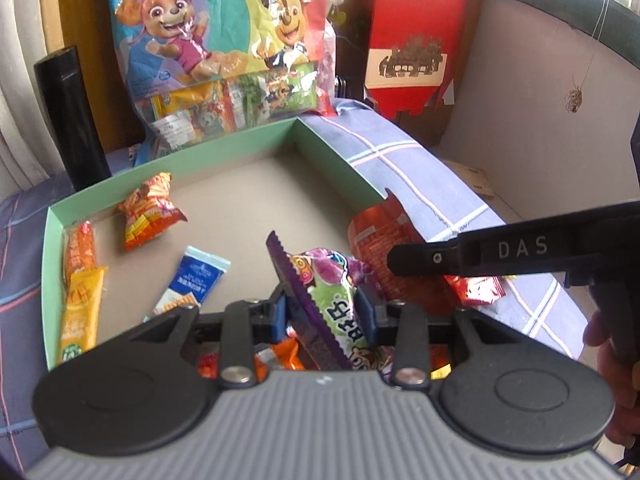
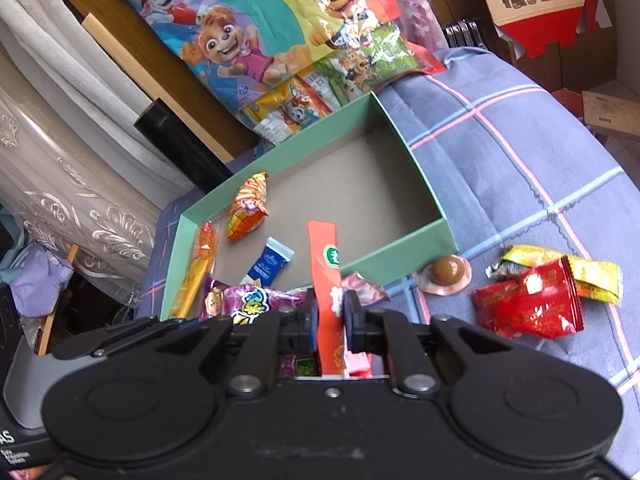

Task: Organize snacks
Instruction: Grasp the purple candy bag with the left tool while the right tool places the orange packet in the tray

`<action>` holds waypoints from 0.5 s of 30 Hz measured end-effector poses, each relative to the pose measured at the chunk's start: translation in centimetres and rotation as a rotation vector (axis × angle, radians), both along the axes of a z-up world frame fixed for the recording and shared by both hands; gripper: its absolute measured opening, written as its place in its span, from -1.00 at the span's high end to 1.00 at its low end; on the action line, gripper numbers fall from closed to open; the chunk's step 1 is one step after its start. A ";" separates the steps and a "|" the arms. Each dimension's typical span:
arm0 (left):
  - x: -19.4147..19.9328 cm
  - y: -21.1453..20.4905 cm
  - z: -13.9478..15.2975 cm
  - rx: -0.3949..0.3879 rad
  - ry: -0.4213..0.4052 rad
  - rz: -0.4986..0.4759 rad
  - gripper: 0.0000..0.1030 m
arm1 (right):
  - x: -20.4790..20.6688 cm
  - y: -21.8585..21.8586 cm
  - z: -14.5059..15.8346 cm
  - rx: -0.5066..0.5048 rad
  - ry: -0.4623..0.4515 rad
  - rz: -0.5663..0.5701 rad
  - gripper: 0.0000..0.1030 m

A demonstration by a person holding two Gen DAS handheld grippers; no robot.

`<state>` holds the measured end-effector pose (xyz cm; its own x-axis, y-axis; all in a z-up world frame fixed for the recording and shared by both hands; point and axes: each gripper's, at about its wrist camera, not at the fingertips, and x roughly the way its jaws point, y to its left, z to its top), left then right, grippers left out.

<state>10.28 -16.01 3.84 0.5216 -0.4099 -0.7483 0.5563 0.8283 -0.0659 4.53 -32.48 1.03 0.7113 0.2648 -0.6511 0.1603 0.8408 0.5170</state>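
Two packets are up at once — the left gripper [image 1: 324,316] has its fingers pinching a purple candy bag [image 1: 320,304], the right gripper [image 2: 328,318] an orange packet [image 2: 326,280], both poised over the green box [image 2: 408,240] on the bed, likely for dropping in beside the snacks already there.

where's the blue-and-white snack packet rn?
The blue-and-white packet lies flat on the floor of the green box, in its near-left part: right of the yellow stick pack and below the orange pouch, just ahead of the left gripper.
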 end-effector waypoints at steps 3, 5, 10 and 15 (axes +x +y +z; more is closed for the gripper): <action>1.5 -0.2 1.3 -0.010 -0.041 0.013 0.34 | 1.4 -0.2 1.4 -0.013 -0.030 0.005 0.75; 2.7 -0.4 1.9 -0.014 -0.064 0.021 0.35 | 2.8 -0.4 2.0 -0.019 -0.043 0.009 0.75; 6.9 -1.6 2.1 -0.015 -0.080 0.040 0.36 | 6.9 -1.2 2.6 -0.041 -0.049 0.011 0.75; 11.6 -3.0 0.9 -0.012 -0.087 0.056 0.36 | 12.2 -2.5 2.3 -0.054 -0.035 0.008 0.75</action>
<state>21.88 -19.02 4.76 0.6070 -0.3866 -0.6943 0.5132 0.8578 -0.0290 16.68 -34.97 3.29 0.7320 0.2362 -0.6390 0.1354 0.8688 0.4764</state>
